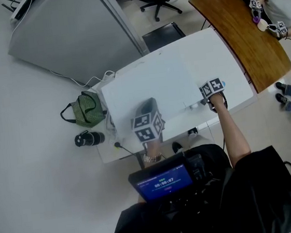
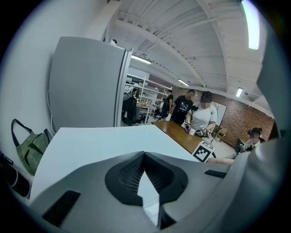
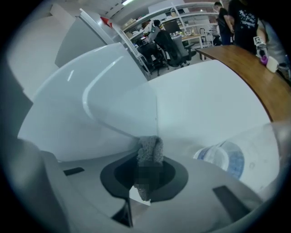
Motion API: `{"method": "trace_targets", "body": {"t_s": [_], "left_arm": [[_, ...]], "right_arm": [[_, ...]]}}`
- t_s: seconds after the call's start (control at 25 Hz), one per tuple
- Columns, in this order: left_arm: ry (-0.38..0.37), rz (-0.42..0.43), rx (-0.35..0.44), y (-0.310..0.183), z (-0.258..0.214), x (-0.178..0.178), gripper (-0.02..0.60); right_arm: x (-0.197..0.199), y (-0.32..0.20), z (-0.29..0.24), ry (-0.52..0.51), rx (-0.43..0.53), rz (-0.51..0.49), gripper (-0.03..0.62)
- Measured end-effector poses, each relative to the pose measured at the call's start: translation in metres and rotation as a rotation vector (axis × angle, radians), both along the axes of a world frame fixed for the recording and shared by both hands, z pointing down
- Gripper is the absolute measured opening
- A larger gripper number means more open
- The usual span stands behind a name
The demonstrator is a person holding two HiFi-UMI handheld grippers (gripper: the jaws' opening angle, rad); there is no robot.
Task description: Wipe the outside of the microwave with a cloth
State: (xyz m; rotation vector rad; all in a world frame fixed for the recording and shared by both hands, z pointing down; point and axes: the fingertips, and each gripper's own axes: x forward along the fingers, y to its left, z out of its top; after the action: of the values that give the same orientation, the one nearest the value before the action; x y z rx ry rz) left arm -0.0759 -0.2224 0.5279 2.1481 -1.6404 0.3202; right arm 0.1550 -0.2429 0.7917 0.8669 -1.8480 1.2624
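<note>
The white microwave [image 1: 147, 84] stands on a white table [image 1: 229, 72]; in the right gripper view its side wall and rounded top edge [image 3: 104, 100] fill the left half. My right gripper [image 1: 211, 92] hangs at the microwave's right side. It is shut on a grey cloth [image 3: 150, 150], whose end sticks out past the jaws [image 3: 148, 157] close to the microwave's lower wall; whether it touches is unclear. My left gripper [image 1: 146, 113] rests over the microwave's front top edge. In the left gripper view its jaws [image 2: 144, 154] meet at the tips with nothing between them, above the flat white top [image 2: 100, 145].
A clear bottle with a blue label [image 3: 223, 159] lies on the table just right of the right gripper. A green bag [image 1: 86, 109] and a black cylinder [image 1: 89, 139] sit left of the table. A wooden table [image 1: 245, 29] with people stands at the right, a grey cabinet [image 1: 73, 33] behind.
</note>
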Motion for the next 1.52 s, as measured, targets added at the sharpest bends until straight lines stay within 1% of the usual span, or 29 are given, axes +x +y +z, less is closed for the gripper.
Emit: {"method": "trace_targets", "body": {"t_s": [0.16,0.24,0.32,0.4,0.44,0.52,0.56,0.6,0.68,0.72,0.8,0.88,1.0,1.08,1.16,1.24,1.32,1.44,1.52], "left_arm": [[0.006,0.001,0.004,0.004,-0.001,-0.004,0.000],[0.016,-0.002,0.008,0.005,-0.003,-0.007,0.000],[0.019,-0.007,0.006,0.008,-0.003,-0.009,0.000],[0.005,-0.018,-0.015,0.011,0.000,-0.014,0.000],[-0.002,-0.028,-0.028,0.013,0.003,-0.019,0.000],[0.000,-0.051,-0.047,0.018,0.009,-0.033,0.000],[0.008,-0.064,-0.052,0.020,0.011,-0.041,0.000],[0.017,-0.078,-0.053,0.023,0.013,-0.050,0.000],[0.029,-0.104,-0.051,0.031,0.013,-0.066,0.000],[0.032,-0.119,-0.049,0.036,0.012,-0.074,0.000],[0.038,-0.159,-0.046,0.045,0.011,-0.089,0.000],[0.041,-0.206,-0.045,0.057,0.010,-0.108,0.000],[0.034,-0.273,-0.048,0.080,0.011,-0.137,0.000],[0.031,-0.316,-0.050,0.094,0.013,-0.156,0.000],[0.032,-0.360,-0.052,0.108,0.015,-0.173,0.000],[0.033,-0.399,-0.056,0.121,0.014,-0.187,0.000],[0.030,-0.427,-0.057,0.131,0.011,-0.197,0.000],[0.030,-0.443,-0.053,0.133,0.008,-0.204,0.000],[0.038,-0.435,-0.052,0.128,0.010,-0.205,0.000]], "right_arm": [[0.004,0.004,0.005,0.008,-0.001,0.029,0.040],[0.005,0.004,-0.007,-0.002,0.013,0.041,0.040],[0.006,0.004,-0.031,-0.020,0.041,0.045,0.040],[0.012,0.003,-0.068,-0.006,0.096,0.029,0.040],[0.016,0.000,-0.091,0.022,0.138,0.013,0.040],[0.020,-0.015,-0.145,0.092,0.253,-0.017,0.040],[0.014,-0.027,-0.175,0.109,0.319,-0.028,0.040],[0.002,-0.039,-0.204,0.104,0.386,-0.040,0.040],[-0.042,-0.062,-0.254,0.051,0.491,-0.088,0.040],[-0.070,-0.072,-0.272,0.014,0.526,-0.123,0.040],[-0.136,-0.090,-0.292,-0.059,0.558,-0.197,0.040],[-0.210,-0.099,-0.290,-0.127,0.538,-0.263,0.040],[-0.319,-0.083,-0.257,-0.204,0.428,-0.374,0.040],[-0.381,-0.066,-0.233,-0.224,0.354,-0.449,0.040],[-0.427,-0.055,-0.216,-0.224,0.306,-0.499,0.040],[-0.455,-0.048,-0.203,-0.196,0.276,-0.528,0.040],[-0.463,-0.049,-0.191,-0.133,0.265,-0.551,0.040],[-0.444,-0.061,-0.180,-0.031,0.281,-0.577,0.041],[-0.421,-0.070,-0.175,-0.007,0.283,-0.573,0.041]]}}
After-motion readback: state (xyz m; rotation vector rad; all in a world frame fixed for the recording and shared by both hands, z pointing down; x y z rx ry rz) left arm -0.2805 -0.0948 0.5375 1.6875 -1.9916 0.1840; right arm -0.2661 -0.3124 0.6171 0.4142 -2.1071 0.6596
